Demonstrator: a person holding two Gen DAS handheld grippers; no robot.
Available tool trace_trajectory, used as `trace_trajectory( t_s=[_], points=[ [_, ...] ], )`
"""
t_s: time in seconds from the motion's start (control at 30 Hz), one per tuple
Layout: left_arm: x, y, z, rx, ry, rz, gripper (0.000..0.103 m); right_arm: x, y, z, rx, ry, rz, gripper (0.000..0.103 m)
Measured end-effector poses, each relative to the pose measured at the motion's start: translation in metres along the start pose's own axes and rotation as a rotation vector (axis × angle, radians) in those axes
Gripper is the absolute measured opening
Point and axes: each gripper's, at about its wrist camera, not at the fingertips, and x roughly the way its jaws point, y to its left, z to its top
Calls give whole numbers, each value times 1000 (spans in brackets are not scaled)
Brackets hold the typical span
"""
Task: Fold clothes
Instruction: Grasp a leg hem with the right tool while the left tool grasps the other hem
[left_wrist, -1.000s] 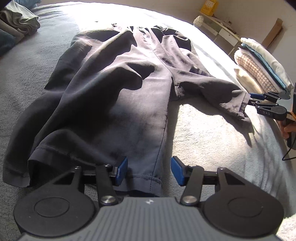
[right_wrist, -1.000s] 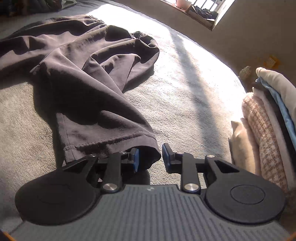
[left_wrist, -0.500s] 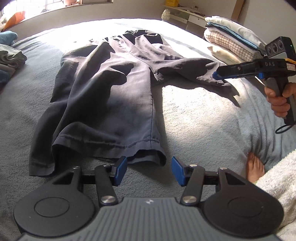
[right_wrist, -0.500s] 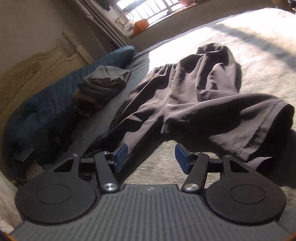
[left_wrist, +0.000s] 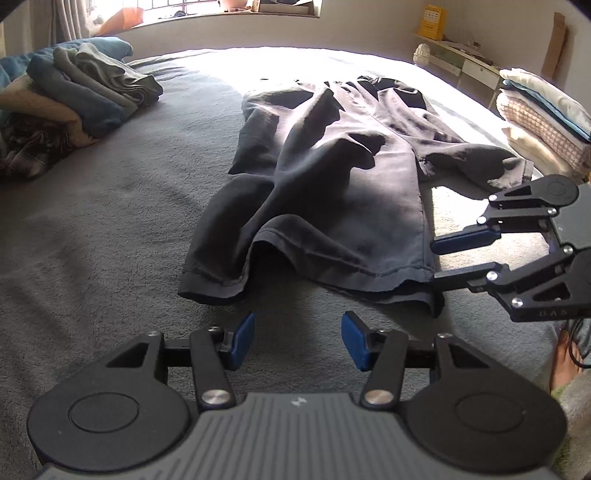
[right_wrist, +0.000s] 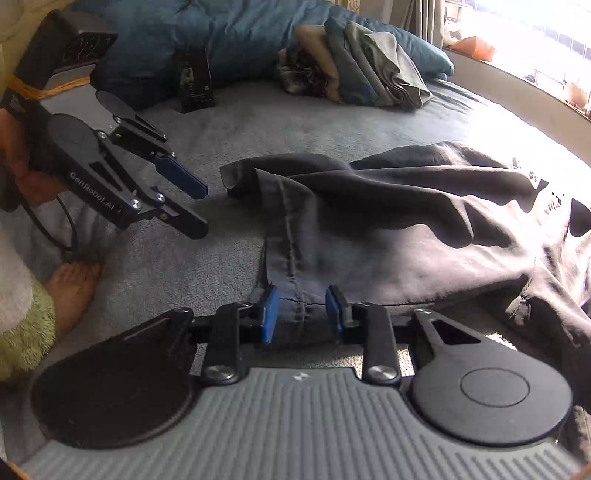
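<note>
A pair of dark trousers (left_wrist: 332, 177) lies spread and rumpled on the grey bed cover (left_wrist: 110, 229), waistband far, leg hems near. My left gripper (left_wrist: 297, 338) is open and empty, just short of the near hem. My right gripper (right_wrist: 301, 314) is open with its jaws on either side of the hem's seam corner (right_wrist: 299, 295); in the left wrist view it (left_wrist: 436, 260) sits at the hem's right corner. In the right wrist view the left gripper (right_wrist: 201, 210) hovers left of the trousers' other hem (right_wrist: 243, 177).
A pile of folded clothes (left_wrist: 74, 99) lies at the far left by blue pillows (right_wrist: 221, 33). A stack of folded linens (left_wrist: 543, 110) stands at the right edge. A bare foot (right_wrist: 74, 288) rests on the bed near me. A window ledge (left_wrist: 221, 26) runs behind.
The right gripper swung from the far trouser leg to the near hem's right corner and now straddles it. The left gripper pulled back and left from the hem.
</note>
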Motion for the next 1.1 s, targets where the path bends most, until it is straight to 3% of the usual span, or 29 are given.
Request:
trace_trajectory(
  t_s=[0.13, 0.2, 0.27, 0.47, 0.57, 0.7, 0.8, 1.0, 1.07, 1.1],
  points=[
    [6, 5, -1, -19, -7, -1, 53, 10, 16, -7, -98, 35, -72, 27],
    [6, 8, -1, -26, -16, 0, 53, 15, 22, -11, -134, 52, -110, 19],
    [6, 11, -1, -31, -25, 1, 53, 15, 23, -14, -140, 52, -133, 4],
    [2, 28, -6, -61, -28, 17, 53, -10, 11, -18, -88, 23, -155, 1],
    [4, 46, -6, -157, -29, 11, 54, -18, 3, -21, -62, 31, -162, 1],
    [7, 81, -5, -383, -55, -23, 54, -20, -3, -28, -56, 45, -155, 1],
    [9, 100, -3, -483, -80, -50, 54, -24, -5, -31, -39, 46, -141, 1],
    [22, 110, 9, -475, -78, -58, 55, -33, -36, -37, 242, 46, 1, 8],
    [27, 109, 12, -451, -74, -57, 54, -38, -55, -44, 404, 33, 61, 26],
    [29, 108, 13, -439, -72, -56, 54, -39, -64, -48, 492, 29, 85, 29]
  ],
)
